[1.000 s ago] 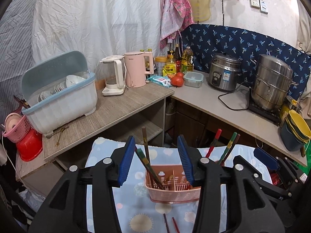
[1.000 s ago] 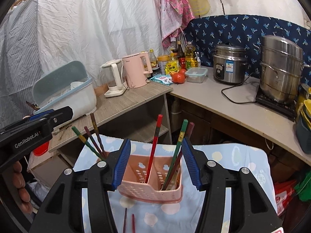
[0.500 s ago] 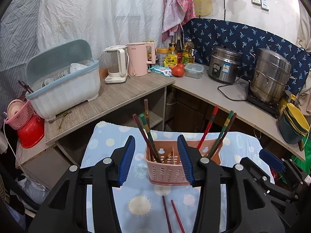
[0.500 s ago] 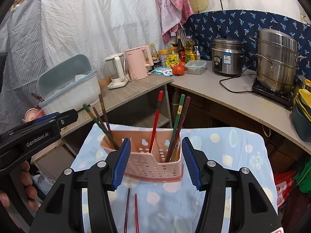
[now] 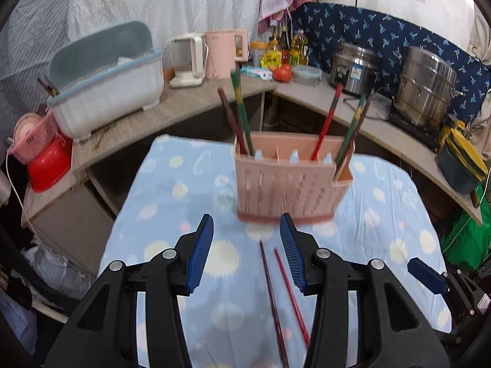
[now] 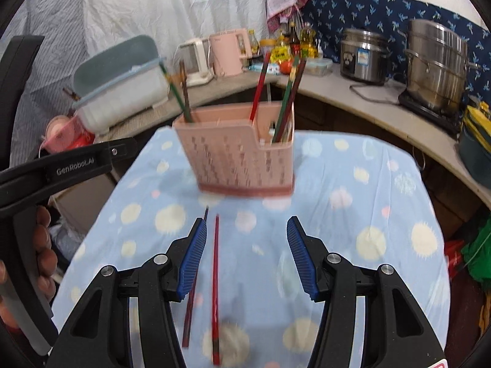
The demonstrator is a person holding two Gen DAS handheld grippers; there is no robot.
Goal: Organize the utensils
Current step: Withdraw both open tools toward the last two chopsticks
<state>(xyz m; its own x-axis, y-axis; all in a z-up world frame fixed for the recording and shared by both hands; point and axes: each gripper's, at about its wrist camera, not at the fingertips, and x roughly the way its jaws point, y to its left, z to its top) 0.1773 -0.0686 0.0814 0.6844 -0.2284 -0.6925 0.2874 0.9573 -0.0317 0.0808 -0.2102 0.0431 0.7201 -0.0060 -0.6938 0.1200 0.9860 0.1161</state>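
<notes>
Two loose chopsticks on counter w/ blue spotty cloth [image 5: 172,202], but biggest first. Long wood counter [image 5: 196,104] at back, w/ big white dish box [image 5: 107,92], pink kettle [image 5: 225,53], 2 shiny pots [image 5: 425,86] further right. Pink holder [image 5: 288,181] upright near middle of cloth, some bright sticks standing inside: green stick [image 5: 241,113] in left part, red stick [image 5: 326,122] and more in right part.

Left tool [image 5: 247,250] low over cloth, near side of holder, part open, nothing pinched. Dark chopstick [image 5: 271,294] and red chopstick [image 5: 290,294] flat on cloth, side by side, not touching, far ends just short of holder. Seen btwn left tool's blue pads; touching pads or not, can't tell.

Right tool [image 6: 245,254] also low over cloth, a bit wider open, nothing pinched. In its view red chopstick just inside left pad, dark one partly hidden behind that pad. Hand [image 6: 43,260] on left tool's handle at left edge.
</notes>
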